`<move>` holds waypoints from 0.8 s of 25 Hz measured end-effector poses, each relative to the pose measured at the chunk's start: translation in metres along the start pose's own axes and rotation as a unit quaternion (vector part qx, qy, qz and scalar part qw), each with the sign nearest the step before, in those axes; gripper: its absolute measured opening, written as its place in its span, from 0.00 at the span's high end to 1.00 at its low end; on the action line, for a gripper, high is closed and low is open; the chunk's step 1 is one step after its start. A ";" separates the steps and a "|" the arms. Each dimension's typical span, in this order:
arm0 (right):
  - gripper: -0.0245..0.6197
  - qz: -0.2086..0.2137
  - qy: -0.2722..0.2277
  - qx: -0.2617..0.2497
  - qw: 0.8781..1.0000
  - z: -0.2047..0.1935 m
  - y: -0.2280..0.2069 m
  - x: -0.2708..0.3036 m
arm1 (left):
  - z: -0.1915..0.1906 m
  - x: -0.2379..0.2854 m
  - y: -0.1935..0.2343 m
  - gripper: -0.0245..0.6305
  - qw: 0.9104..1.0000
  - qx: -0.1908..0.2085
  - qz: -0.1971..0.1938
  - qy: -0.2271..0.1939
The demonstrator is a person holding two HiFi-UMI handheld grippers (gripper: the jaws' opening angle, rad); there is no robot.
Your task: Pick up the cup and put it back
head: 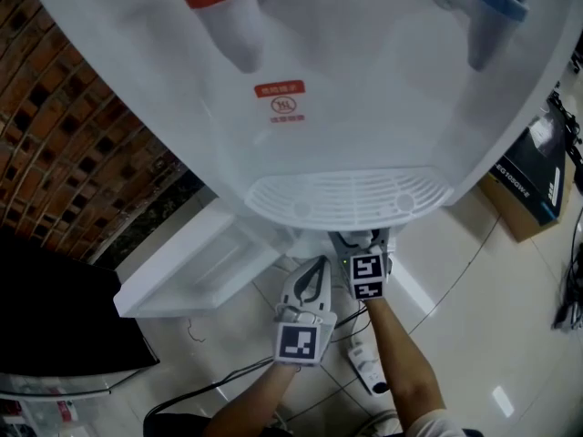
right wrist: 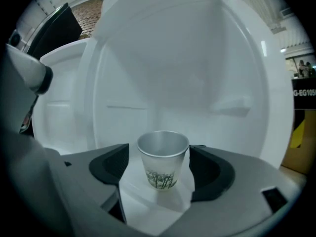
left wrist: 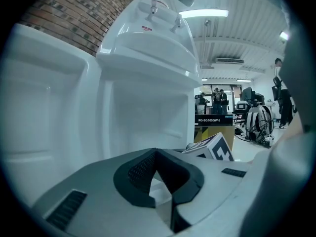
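1. Small white cup with a dark tree print [right wrist: 162, 162] stands upright on the floor of the white plastic dispenser's open lower compartment [right wrist: 197, 83].
2. Right gripper [right wrist: 159, 158] straddles it with jaws wide apart. Its dark pads [right wrist: 111, 164] sit at the cup's 9 and 3 o'clock, and neither presses on it.
3. Left gripper [left wrist: 157, 154] has its jaws together and is empty.
4. This is probably the reach before pick-up, though a release after putting the cup back would look the same.
5. A pick-up would call for an even, gentle squeeze below the rim, then a straight lift.
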State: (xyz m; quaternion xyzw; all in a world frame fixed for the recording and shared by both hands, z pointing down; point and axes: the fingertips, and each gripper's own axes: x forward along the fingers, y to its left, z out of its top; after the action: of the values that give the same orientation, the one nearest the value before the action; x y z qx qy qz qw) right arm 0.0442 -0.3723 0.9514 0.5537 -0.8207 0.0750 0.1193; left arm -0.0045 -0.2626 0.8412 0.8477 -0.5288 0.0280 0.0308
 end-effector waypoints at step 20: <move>0.90 -0.019 -0.053 0.021 0.998 0.171 0.065 -0.183 | 0.112 -0.041 -0.012 0.97 0.998 0.025 -0.015 -0.063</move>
State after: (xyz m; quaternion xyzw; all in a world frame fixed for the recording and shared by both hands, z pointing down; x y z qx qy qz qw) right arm 0.0302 -0.2281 0.7365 0.5747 -0.8135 0.0604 0.0649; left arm -0.0100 -0.2292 0.7261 0.8560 -0.5163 -0.0130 -0.0236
